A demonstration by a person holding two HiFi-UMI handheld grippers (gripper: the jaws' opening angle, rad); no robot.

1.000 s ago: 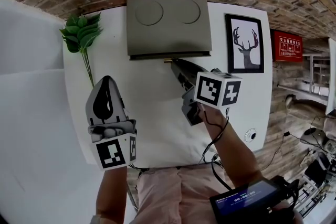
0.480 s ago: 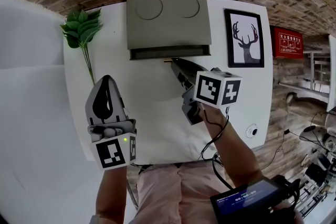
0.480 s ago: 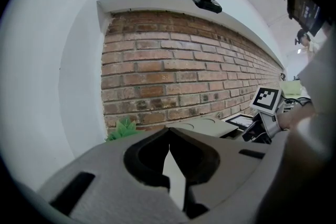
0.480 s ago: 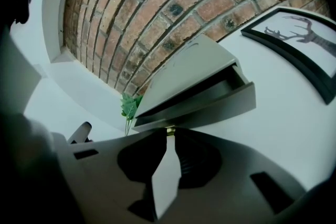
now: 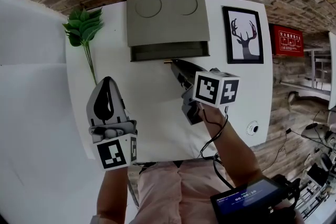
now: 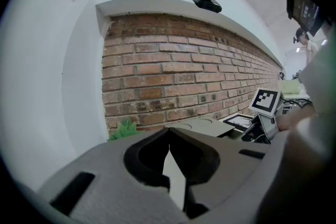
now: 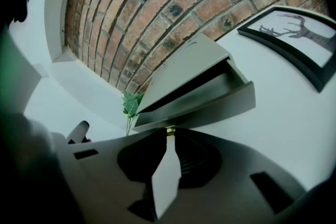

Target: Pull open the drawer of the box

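Currently, item one: my right gripper [image 5: 174, 63]. I am pinching the small brass knob [image 7: 170, 130] between its jaw tips, which are closing on the knob alone, tilted down toward the table [image 5: 152, 118].

Item two: the drawer [image 7: 210, 105]. It is standing partly out of the grey box [image 5: 168, 16], with a dark slot showing under the lid. I judge the pull as under way but unfinished.

Item three: handling note. I am aiming to draw straight back toward myself, along the drawer's own line. The knob is tiny, so any sideways or upward drift is likely to slip it out of the tips. The box looks light and unanchored, so I am expecting it may slide with the pull.

Item four: my left gripper [image 5: 106, 80]. It is hovering with jaws pressed together on nothing, well apart from the box. It is free to steady the lid if needed.

Item five: surroundings. The leafy sprig [image 5: 83, 29] and deer picture [image 5: 243, 34] are flanking the box, clear of the drawer's path.
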